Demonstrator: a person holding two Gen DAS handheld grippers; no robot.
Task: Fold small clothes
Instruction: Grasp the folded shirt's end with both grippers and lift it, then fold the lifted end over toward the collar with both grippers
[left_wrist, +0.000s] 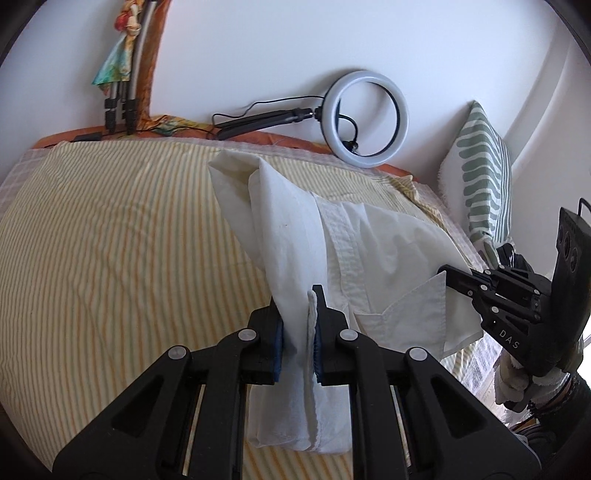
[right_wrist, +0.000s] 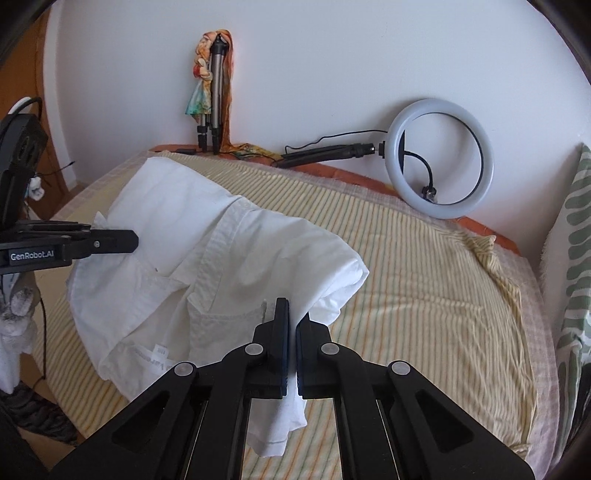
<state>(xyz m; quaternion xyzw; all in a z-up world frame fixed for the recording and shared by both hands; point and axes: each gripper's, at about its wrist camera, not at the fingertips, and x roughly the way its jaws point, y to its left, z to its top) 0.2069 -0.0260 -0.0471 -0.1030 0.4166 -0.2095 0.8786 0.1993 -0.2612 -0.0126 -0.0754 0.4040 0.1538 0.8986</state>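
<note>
A small white button shirt (left_wrist: 295, 229) is held up over the striped yellow bed cover (left_wrist: 110, 240). My left gripper (left_wrist: 298, 325) is shut on one edge of the shirt, with cloth hanging below the jaws. My right gripper (right_wrist: 291, 325) is shut on another edge of the shirt (right_wrist: 229, 258), near the chest pocket. The right gripper also shows in the left wrist view (left_wrist: 448, 278) at the shirt's right side, and the left gripper shows in the right wrist view (right_wrist: 129, 240) at the shirt's left side. The shirt sags between them, its far end resting on the bed.
A ring light (left_wrist: 369, 118) on a black stand lies against the white wall at the bed's far edge. A folded tripod with a colourful cloth (right_wrist: 212, 96) leans on the wall. A green-and-white patterned pillow (left_wrist: 480, 166) stands at the right.
</note>
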